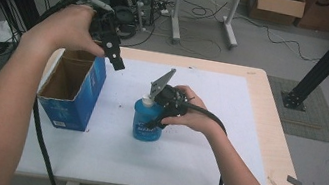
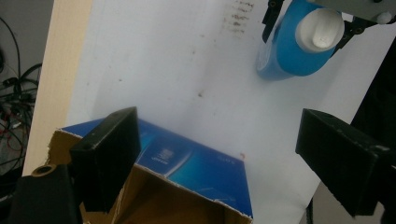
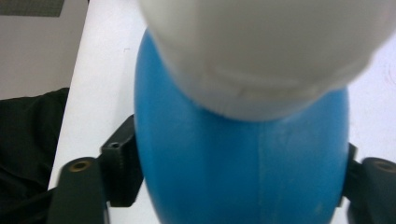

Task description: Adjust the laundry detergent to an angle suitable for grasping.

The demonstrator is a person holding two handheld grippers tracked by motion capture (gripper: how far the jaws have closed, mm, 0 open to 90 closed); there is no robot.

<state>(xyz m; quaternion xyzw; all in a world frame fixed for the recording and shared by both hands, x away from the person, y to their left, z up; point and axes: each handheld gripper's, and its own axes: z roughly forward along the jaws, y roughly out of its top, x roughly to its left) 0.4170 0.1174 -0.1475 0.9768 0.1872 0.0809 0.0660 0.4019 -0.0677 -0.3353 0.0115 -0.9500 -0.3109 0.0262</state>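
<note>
Bottle on table, right of box.
Your right gripper (image 1: 154, 116) straddled the blue bottle (image 1: 147, 122), pads apparently loose; your left gripper (image 1: 111, 48) gaped empty above the box (image 1: 73, 92).

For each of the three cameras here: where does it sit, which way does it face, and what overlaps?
High view: above the person's side, facing forward and down on the table; both forearms, both tongs.
Left gripper view: on the left tongs, facing down at the open blue box; own jaws apart.
Right gripper view: on the right tongs, jaws flanking the blue bottle.
All share that bottle.
</note>
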